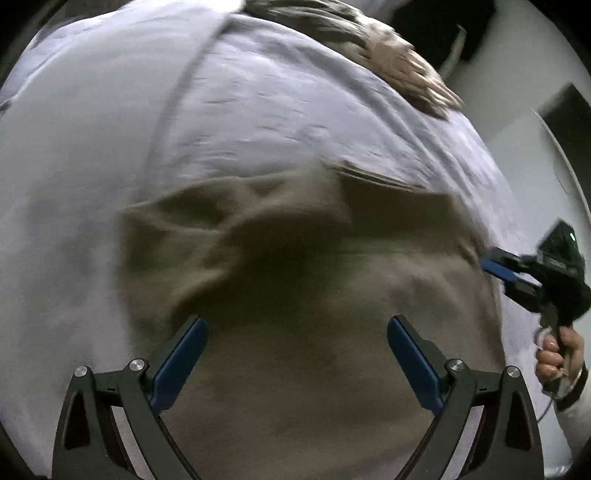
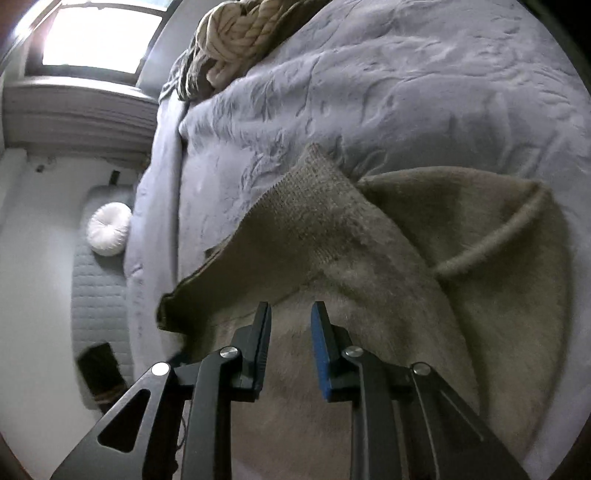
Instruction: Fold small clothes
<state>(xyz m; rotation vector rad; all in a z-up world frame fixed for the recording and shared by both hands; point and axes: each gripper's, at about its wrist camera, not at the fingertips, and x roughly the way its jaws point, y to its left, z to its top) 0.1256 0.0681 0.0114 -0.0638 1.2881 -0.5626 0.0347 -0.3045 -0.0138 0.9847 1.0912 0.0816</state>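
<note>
Your taupe knit garment [image 1: 295,280] lies spread on the pale grey bedspread [image 1: 258,110], rumpled, with one part folded over on itself. In the right wrist view the same garment [image 2: 369,258] shows a ribbed cuff or hem panel [image 2: 314,206] raised and draped across the body of the fabric, and a rolled edge [image 2: 498,240] curving off to the right.

Your left gripper [image 1: 297,328] sits above the near part of the garment, blue-padded fingers [image 1: 181,362] spread wide, nothing between them. The picture is blurred, so whether the tips touch the cloth is unclear.

Your right gripper [image 2: 290,317] has its fingers [image 2: 319,332] drawn close together with a narrow gap, down at the garment's edge near the lifted flap; whether any fabric is pinched between them can't be told. From the left wrist view that right gripper [image 1: 502,271] is at the garment's right edge, your hand [image 1: 557,354] on its handle.

Further out: a chunky cream knit throw [image 2: 236,33] bunched at the far end of the bedspread [image 2: 406,92], a round white cushion [image 2: 109,229] on a quilted grey surface [image 2: 96,288] beside the bed, and a bright window [image 2: 99,33] beyond.
</note>
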